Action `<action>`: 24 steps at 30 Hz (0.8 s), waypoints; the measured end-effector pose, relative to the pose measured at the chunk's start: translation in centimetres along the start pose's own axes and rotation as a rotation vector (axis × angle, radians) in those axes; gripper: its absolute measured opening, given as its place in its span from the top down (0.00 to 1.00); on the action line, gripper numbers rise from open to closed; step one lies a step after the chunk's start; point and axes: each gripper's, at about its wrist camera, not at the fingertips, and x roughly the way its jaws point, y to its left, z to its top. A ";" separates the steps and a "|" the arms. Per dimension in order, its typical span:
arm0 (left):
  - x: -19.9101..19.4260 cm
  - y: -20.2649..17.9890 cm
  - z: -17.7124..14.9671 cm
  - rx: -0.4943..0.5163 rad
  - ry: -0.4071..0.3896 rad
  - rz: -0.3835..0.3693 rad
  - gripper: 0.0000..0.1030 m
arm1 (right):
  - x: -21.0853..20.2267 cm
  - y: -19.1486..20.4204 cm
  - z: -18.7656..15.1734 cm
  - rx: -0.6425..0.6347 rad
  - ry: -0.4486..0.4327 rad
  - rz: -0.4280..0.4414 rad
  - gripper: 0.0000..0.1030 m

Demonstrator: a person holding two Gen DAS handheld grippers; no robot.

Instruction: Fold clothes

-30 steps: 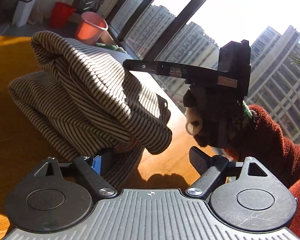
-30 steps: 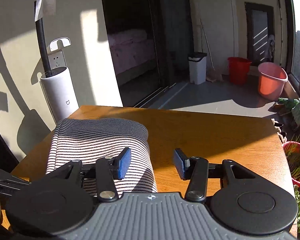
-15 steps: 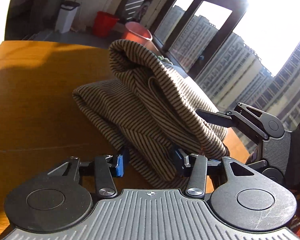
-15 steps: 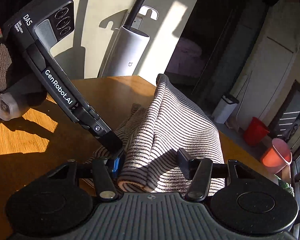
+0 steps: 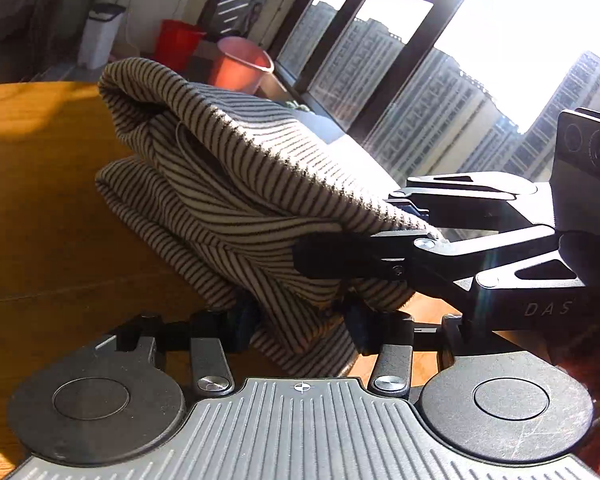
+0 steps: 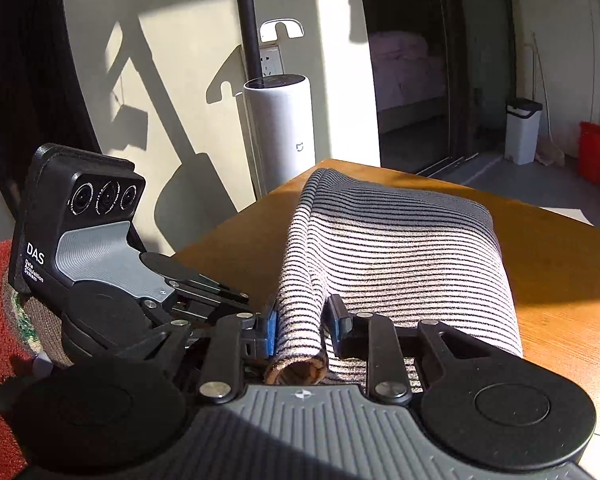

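A striped black-and-white garment (image 5: 228, 184) lies folded in a thick bundle on the wooden table (image 5: 40, 208); it also shows in the right wrist view (image 6: 396, 256). My left gripper (image 5: 296, 320) is shut on the near hanging edge of the garment. My right gripper (image 6: 300, 324) is shut on a rolled edge of the same garment, and it shows from the side in the left wrist view (image 5: 340, 256). The left gripper's body (image 6: 100, 248) sits close beside the right one. The two grippers hold the same end, close together.
The table's far edge (image 6: 480, 196) runs behind the garment. On the floor beyond stand a white cylinder appliance (image 6: 280, 124), a white bin (image 6: 522, 130), a red bucket (image 6: 596, 152) and a pink bucket (image 5: 240, 64). Windows (image 5: 420, 80) are to the right.
Both grippers have closed onto the garment's near end. The right gripper swung in from the open table to meet the left one at the cloth, and the bundle has shifted slightly.
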 end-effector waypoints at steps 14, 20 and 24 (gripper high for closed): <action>-9.2 1.5 4.1 -0.107 -0.282 0.002 0.37 | -0.2 6.1 -4.3 -0.438 -0.040 -0.245 0.69; -4.3 -2.1 6.8 -0.041 -0.291 -0.041 0.46 | -2.8 6.5 -3.4 -0.550 -0.066 -0.321 0.79; -0.9 -1.8 6.7 -0.046 -0.246 -0.012 0.46 | -1.7 6.8 -5.3 -0.584 0.019 -0.283 0.78</action>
